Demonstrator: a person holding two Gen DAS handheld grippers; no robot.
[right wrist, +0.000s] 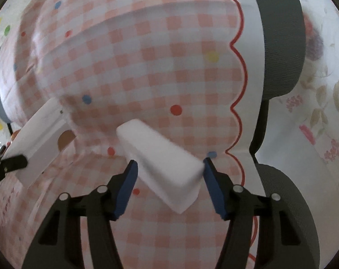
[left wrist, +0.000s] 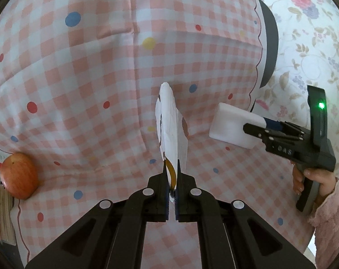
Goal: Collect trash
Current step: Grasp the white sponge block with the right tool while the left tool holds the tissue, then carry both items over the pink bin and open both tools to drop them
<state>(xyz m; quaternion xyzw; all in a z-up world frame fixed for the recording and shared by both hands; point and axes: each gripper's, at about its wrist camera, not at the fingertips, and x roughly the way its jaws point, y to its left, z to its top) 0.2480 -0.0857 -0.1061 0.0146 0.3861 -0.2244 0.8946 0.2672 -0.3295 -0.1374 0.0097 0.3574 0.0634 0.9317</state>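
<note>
From the left wrist view, the left gripper [left wrist: 172, 174] has its two fingers pressed together on a flat white wrapper [left wrist: 170, 130] with brown spots. The wrapper stands up on its edge between the fingers, above the pink checked cloth [left wrist: 84, 85] with dots. A red apple [left wrist: 19, 176] lies at the left edge of the cloth, next to a stack of books [left wrist: 3, 219]. On the right, a hand [left wrist: 312, 179] in a fluffy pink sleeve [left wrist: 328, 222] holds the right gripper [left wrist: 256, 130], which reaches onto a white foam block [left wrist: 232, 127]. A green light [left wrist: 320, 105] glows on that gripper. Behind it is a flowery sheet [left wrist: 308, 44]. From the right wrist view, the right gripper [right wrist: 169, 170] has its blue pads [right wrist: 127, 188] on either side of the white foam block [right wrist: 162, 165], which lies slanted between them. The right pad touches the block's corner, and the left pad sits just beside it. I cannot tell if they squeeze it. The block is blurry. On the left, the white wrapper [right wrist: 37, 134] sticks up from the left gripper's [right wrist: 15, 161] dark tip. The cloth [right wrist: 158, 67] has a red wavy edge [right wrist: 239, 89], and gray cushions [right wrist: 279, 56] lie past it.
</note>
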